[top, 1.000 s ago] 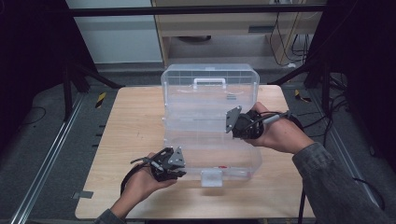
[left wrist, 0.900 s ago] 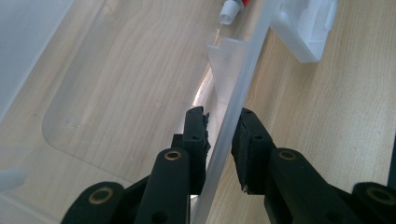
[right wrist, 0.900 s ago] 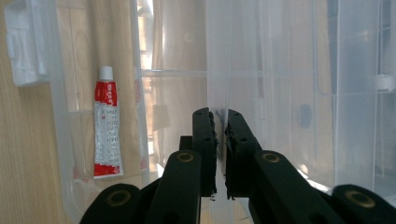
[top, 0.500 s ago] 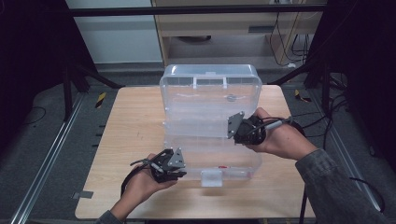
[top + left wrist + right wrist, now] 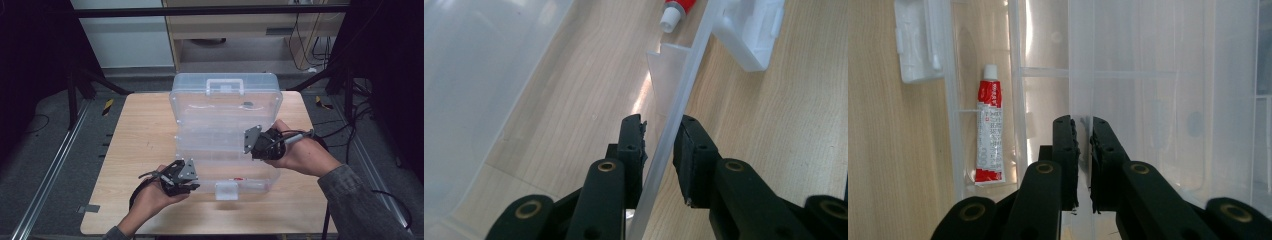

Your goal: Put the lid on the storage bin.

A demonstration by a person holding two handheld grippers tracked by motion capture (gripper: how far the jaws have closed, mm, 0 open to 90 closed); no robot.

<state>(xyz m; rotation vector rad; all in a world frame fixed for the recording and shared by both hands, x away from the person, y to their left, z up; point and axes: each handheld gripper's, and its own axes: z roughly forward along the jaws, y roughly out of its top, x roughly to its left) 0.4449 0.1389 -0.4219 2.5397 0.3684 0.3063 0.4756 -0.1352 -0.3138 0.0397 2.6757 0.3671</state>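
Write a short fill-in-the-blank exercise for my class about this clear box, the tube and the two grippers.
1. The box stands on a ____ table.
2. The tube has a ____ cap.
3. The right gripper is shut on the box's ____.
4. The left gripper straddles the box's ____.

Missing words: wooden; white; lid; wall

left gripper (image 5: 659, 135): black two-jaw plastic body, brass-ringed screw holes, grey three-cornered top plate, black trailing cable | right gripper (image 5: 1083, 135): same black jaws, worn pads, grey plate, black cable | right forearm: grey long sleeve (image 5: 360, 200)
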